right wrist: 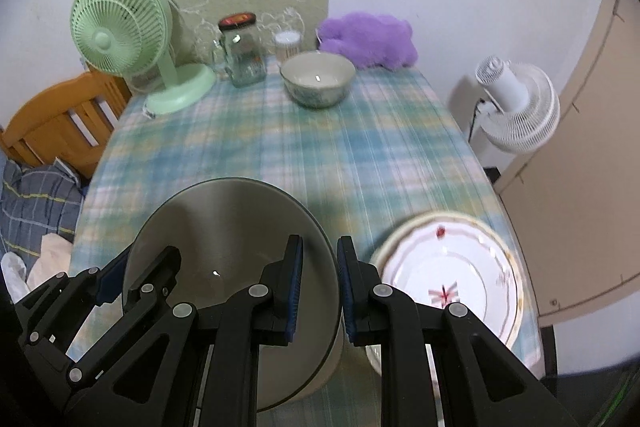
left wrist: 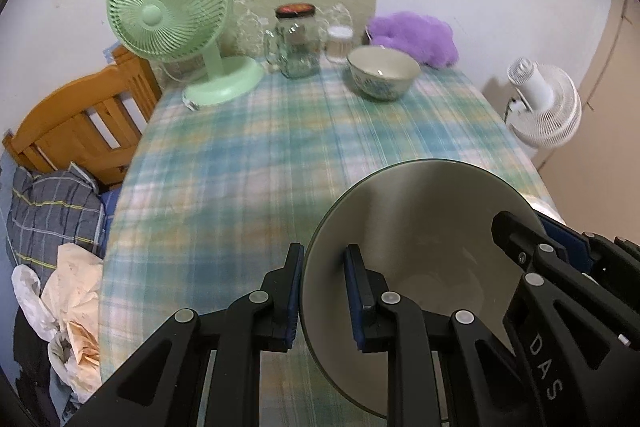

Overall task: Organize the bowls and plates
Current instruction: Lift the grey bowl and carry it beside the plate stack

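A large grey metal bowl (left wrist: pixel 420 219) (right wrist: pixel 224 219) hangs over the near end of the plaid-covered table (left wrist: pixel 248 155), gripped from both sides. My left gripper (left wrist: pixel 324 251) is shut on its left rim, one pad inside the wall and one outside. My right gripper (right wrist: pixel 320 243) is shut on the right rim the same way. Each wrist view also shows the opposite gripper: the right gripper (left wrist: pixel 528 223) and the left gripper (right wrist: pixel 140 259). A patterned ceramic bowl (left wrist: pixel 384 77) (right wrist: pixel 318 79) stands at the far end. A stack of white plates (right wrist: pixel 452 267) with gold trim lies near the front right edge.
Along the far wall stand a green desk fan (left wrist: pixel 168 15), a glass jar mug (left wrist: pixel 296 43), a small white container (left wrist: pixel 339 43) and a purple plush toy (left wrist: pixel 416 37). A wooden chair (left wrist: pixel 84 123) and piled clothes are on the left; a white floor fan (right wrist: pixel 516 107) is on the right.
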A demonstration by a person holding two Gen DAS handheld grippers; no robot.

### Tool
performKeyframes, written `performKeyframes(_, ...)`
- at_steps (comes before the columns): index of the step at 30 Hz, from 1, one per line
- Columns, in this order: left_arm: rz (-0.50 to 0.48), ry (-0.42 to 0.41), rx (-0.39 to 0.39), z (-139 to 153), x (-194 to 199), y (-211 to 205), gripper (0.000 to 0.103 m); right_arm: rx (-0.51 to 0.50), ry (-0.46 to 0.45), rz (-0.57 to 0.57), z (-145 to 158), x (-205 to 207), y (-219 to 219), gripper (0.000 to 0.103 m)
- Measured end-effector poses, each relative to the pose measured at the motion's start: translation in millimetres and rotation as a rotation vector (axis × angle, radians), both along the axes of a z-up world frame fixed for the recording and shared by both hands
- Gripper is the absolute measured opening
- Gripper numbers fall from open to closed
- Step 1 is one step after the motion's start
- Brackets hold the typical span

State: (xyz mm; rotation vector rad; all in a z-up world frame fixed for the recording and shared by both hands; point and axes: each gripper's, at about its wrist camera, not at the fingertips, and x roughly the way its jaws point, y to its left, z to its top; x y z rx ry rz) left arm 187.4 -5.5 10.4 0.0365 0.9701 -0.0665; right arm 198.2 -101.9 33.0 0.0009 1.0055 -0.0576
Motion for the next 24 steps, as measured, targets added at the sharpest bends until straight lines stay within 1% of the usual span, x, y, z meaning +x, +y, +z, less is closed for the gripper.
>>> performKeyframes(7, -0.033, 0.055, -0.033, -22.5, -11.1, -2.8, 0.018, -0.028, 0.05, -0.025, -19.3, -15.9, -2.9, 0.021)
performKeyframes(12, -0.024, 0.108, -0.06, -40.0, -12.6, -1.0, 0.019, -0.041, 0.101, -0.026, -33.9, -19.2, -2.0, 0.021)
performKeyframes(24, 0.016, 0.142, -0.051, -56.7, -1.7, 1.7, 0.02, -0.04, 0.139, -0.001, -50.5, -5.1, 1.3, 0.021)
